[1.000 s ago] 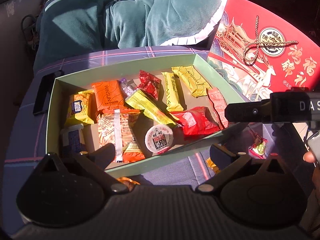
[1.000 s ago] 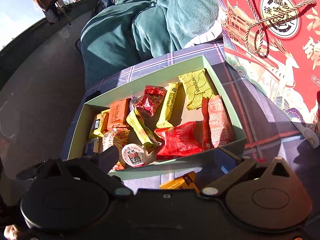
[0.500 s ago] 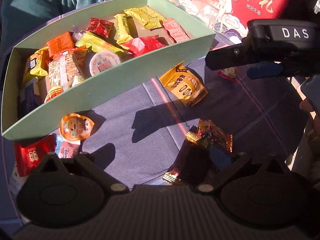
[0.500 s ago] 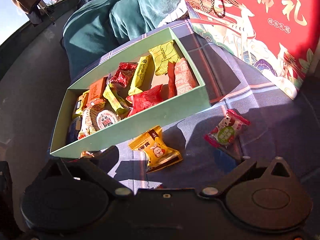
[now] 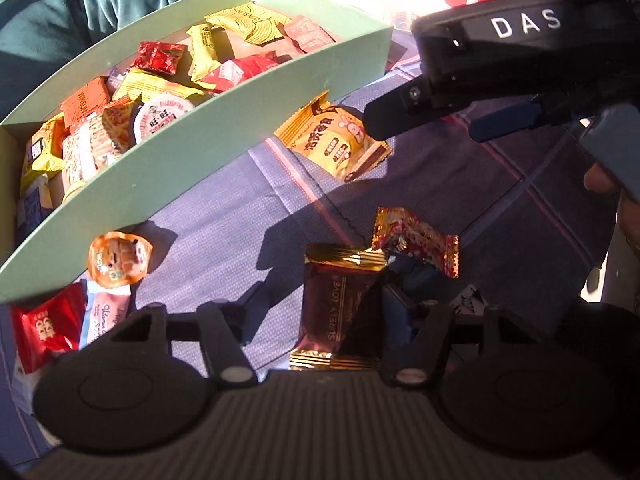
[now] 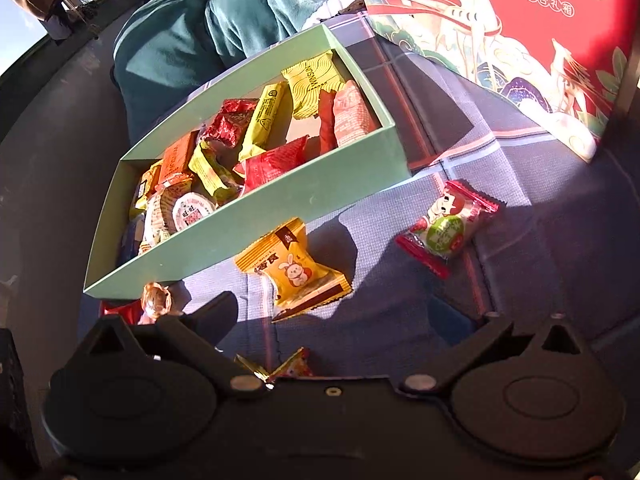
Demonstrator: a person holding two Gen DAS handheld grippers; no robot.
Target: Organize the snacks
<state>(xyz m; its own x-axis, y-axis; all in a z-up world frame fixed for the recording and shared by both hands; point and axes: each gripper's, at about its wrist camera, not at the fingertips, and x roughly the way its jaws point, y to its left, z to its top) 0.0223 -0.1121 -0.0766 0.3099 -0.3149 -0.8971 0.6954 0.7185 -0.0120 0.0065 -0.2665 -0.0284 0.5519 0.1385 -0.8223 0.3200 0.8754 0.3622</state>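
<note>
Gold-edged brown packet (image 5: 340,316) lies on the cloth-covered surface (image 5: 224,208) between the spread fingers of the left tongs (image 5: 320,312), long axis along them, nearer than the right tongs (image 6: 344,320), which hang open before the green box (image 6: 280,216).

From my remote station, I saw a blue plaid tablecloth (image 6: 532,168) bearing a green snack box (image 6: 280,216), a yellow rabbit packet (image 6: 296,272), a brown chocolate bar (image 5: 340,316) and scattered wrapped sweets.
</note>
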